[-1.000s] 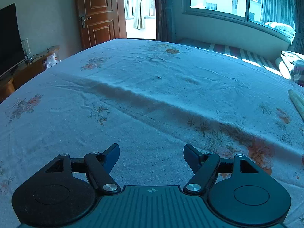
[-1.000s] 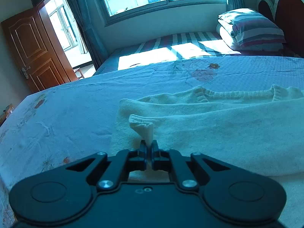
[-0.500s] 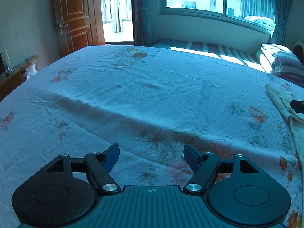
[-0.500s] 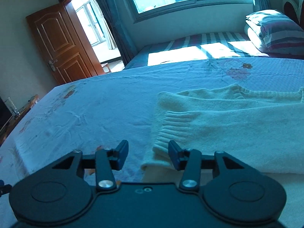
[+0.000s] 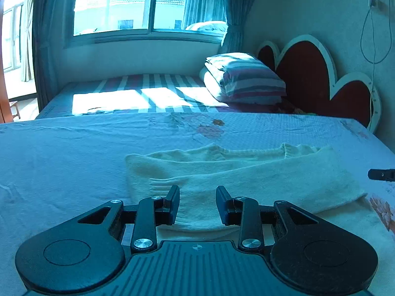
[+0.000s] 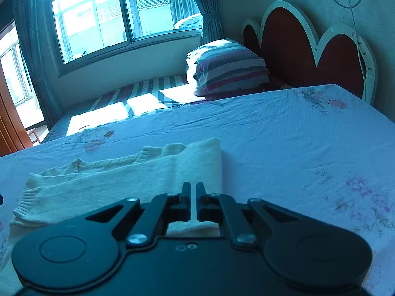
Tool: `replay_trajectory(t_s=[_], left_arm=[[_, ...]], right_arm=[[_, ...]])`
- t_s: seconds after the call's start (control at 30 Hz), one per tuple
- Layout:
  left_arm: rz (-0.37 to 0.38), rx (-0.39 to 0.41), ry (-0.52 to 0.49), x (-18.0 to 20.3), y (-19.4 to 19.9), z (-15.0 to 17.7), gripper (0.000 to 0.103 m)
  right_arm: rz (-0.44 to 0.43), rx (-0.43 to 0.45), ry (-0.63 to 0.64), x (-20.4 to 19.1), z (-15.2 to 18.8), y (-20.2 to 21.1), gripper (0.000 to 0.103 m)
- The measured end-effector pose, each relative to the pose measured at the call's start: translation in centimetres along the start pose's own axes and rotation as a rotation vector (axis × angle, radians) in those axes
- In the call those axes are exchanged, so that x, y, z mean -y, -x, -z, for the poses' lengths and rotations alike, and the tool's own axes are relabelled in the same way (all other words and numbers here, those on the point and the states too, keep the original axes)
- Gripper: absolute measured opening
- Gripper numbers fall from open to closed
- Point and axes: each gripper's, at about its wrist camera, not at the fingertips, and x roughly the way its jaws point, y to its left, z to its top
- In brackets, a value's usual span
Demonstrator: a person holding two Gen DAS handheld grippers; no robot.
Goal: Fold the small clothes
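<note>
Bedroom, sunlit: floral bedsheet [image 5: 74,162] over the near bed, second bed with striped sheet [image 5: 138,93] under the window [image 5: 148,7], heart-shaped headboard [image 5: 311,74] against the wall, one folded striped quilt [image 5: 246,79] stacked by it. Count: one cream knit sweater [image 5: 246,172], two grippers, one quilt stack, no other garment in either view. Sweater flat on the floral sheet, partly folded, one ribbed cuff [image 5: 160,185] lying on the body at its left end, ribbed neckline [image 5: 246,151] along the far edge. Left gripper [image 5: 197,204] released, jaws wide apart, both fingertips [image 5: 172,202] low over the sweater's near-left part just right of the cuff; contact with the knit not resolvable. Nothing between the jaws but fabric below. Right gripper [image 6: 193,202] nearly clenched, only a thin slit between the fingertips [image 6: 185,197], sitting at the sweater's [image 6: 123,180] near-right part; pale strip visible in the slit, cannot tell whether fabric is actually pinched or just seen through the gap. Right gripper tip also visible at the right edge of the left wrist view [image 5: 381,174], level with the sweater's right end, well apart from the left gripper. Sweater spans the gap between both tools.
</note>
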Motion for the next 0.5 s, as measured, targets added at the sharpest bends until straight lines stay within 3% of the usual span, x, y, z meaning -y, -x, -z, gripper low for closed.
replay_trajectory(t_s=[0.07, 0.13, 0.17, 0.27, 0.37, 0.5], left_arm=[[-0.083, 0.013, -0.031, 1.0, -0.1, -0.1, 0.034], [-0.103, 0.019, 0.026, 0.0, 0.7, 0.3, 0.035], [-0.112, 0.011, 0.050, -0.5, 0.8, 0.5, 0.036], [-0.126, -0.029, 0.064, -2.0, 0.4, 0.7, 0.036], [-0.084, -0.052, 0.084, -2.7, -0.4, 0.6, 0.036], [-0.139, -0.128, 0.117, -3.1, -2.1, 0.9, 0.036]], right_arm=[[0.019, -0.017, -0.005, 1.7, 0.1, -0.5, 0.006], [-0.018, -0.005, -0.026, 2.9, 0.3, 0.0, 0.020], [-0.037, 0.003, -0.018, 3.3, 0.5, 0.4, 0.021], [-0.081, -0.006, 0.012, 3.6, 1.1, 0.7, 0.020], [-0.108, -0.011, -0.002, 3.9, 1.4, 0.3, 0.020], [-0.120, -0.046, -0.006, 3.9, 1.7, -1.0, 0.016]])
